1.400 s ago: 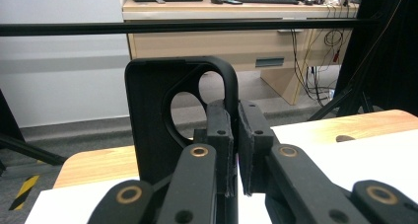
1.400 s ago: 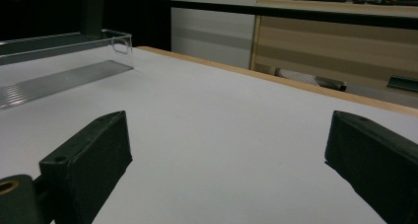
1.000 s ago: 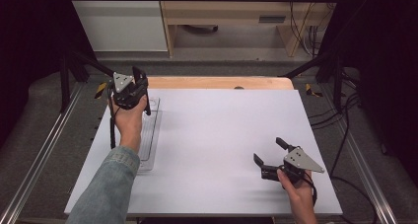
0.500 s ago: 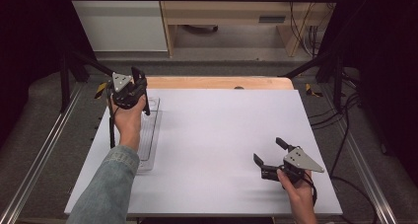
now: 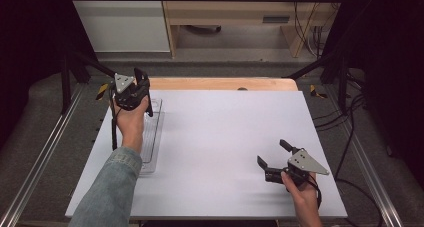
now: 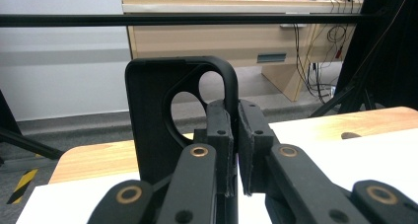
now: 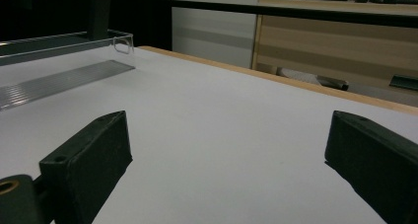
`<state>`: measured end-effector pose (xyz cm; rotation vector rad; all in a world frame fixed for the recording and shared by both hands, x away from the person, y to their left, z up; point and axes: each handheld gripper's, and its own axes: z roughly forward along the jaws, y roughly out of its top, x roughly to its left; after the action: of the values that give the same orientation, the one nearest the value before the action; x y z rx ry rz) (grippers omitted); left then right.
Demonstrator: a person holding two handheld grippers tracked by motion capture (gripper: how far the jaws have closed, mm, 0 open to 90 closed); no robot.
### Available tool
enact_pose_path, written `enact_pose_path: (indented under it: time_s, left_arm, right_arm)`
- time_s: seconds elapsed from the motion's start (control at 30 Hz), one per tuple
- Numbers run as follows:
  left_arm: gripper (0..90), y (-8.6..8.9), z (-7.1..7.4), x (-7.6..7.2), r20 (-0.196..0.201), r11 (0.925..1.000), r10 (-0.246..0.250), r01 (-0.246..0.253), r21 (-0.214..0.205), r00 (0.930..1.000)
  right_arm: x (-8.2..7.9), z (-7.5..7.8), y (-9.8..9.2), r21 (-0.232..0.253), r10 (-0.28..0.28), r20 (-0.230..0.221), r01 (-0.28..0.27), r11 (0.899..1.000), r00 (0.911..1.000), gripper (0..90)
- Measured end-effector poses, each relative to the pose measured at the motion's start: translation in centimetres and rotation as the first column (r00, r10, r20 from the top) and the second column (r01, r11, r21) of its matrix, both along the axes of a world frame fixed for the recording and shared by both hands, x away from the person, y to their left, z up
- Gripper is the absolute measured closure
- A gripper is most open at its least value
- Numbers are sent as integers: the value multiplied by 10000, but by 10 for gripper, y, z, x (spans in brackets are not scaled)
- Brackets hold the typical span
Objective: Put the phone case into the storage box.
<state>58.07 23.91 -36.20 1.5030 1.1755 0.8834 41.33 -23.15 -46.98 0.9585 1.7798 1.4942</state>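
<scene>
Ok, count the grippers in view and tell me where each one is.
2. The left gripper is raised over the clear tray at the table's far left; the right gripper sits low near the front right.

My left gripper (image 6: 235, 160) is showing black jaws with brass rivets, clamping a black plate (image 6: 162, 115). At nine o'clock a clear tray (image 5: 151, 137) is glinting on the white table (image 5: 220, 137). My right gripper (image 5: 272, 154) is wearing a grey plate; my sleeve (image 5: 107, 192) is showing denim blue.
</scene>
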Motion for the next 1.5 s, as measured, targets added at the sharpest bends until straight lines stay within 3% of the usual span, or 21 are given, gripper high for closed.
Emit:
enact_pose_path:
  time_s: [0.23,0.37,0.57,0.7,0.77,1.03,1.17,1.5]
  left_arm:
    - [846,-1,-5,5,-158,10000,9,-8,94,9999]
    - [846,-3,-7,7,-283,9999,-106,102,-130,9995]
    - [846,-3,-12,12,-382,10000,-11,9,-58,9993]
    - [846,-7,-12,12,-371,9997,-103,94,-239,9993]
    - [846,-9,-12,13,-375,10000,20,-20,1,9993]
    - [846,-5,-18,18,-540,9993,311,-299,230,9981]
    - [846,-6,-21,22,-687,9986,513,-522,-122,9963]
    - [846,-10,-27,26,-738,9971,762,-754,133,9944]
  right_arm:
    - [0,0,0,-5,9,9,-9,10000,10000,38]
    - [0,0,0,-12,11,1,-11,10000,10000,38]
    - [0,0,0,-42,9,-4,-9,10000,10000,38]
    - [0,0,0,-82,5,-10,-5,10000,10000,36]
    - [0,-1,0,-88,17,-17,-18,10000,10000,35]
    - [0,-1,1,-60,41,-49,-42,10000,10000,35]
    - [0,-1,0,-22,14,-74,-14,10000,10000,35]
    - [1,-1,0,37,51,-102,-51,10000,9999,35]
